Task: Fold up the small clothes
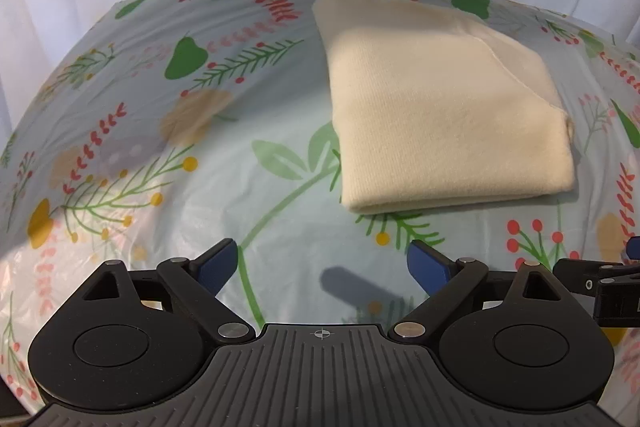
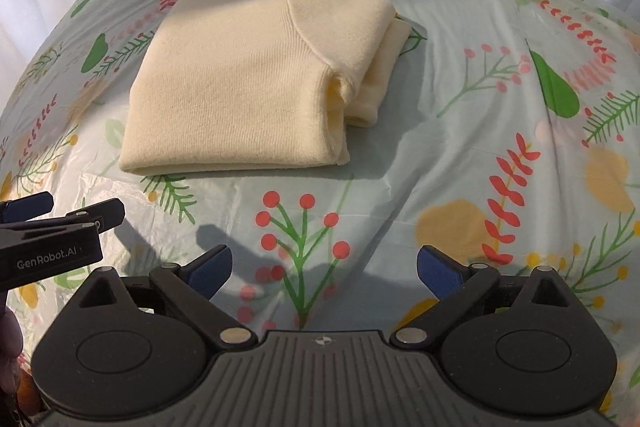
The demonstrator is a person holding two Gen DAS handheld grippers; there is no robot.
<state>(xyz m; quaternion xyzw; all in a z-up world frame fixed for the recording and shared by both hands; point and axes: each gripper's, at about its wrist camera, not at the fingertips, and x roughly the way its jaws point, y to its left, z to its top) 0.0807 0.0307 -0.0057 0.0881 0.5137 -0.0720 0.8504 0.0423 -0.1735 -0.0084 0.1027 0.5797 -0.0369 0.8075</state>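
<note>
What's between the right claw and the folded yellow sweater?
Only bare flowery tablecloth lies between the right claw and the sweater, seen in the right wrist view.

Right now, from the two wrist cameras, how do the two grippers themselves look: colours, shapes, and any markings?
Both are alike. The left gripper and the right gripper have matte black bodies with two round hubs, silver pivot pins, a ribbed grey centre plate with a small crosshair mark, and black link arms ending in blue pads. In the right wrist view, the left gripper's side bears white lettering "GenRobot.AI". No cables show.
</note>
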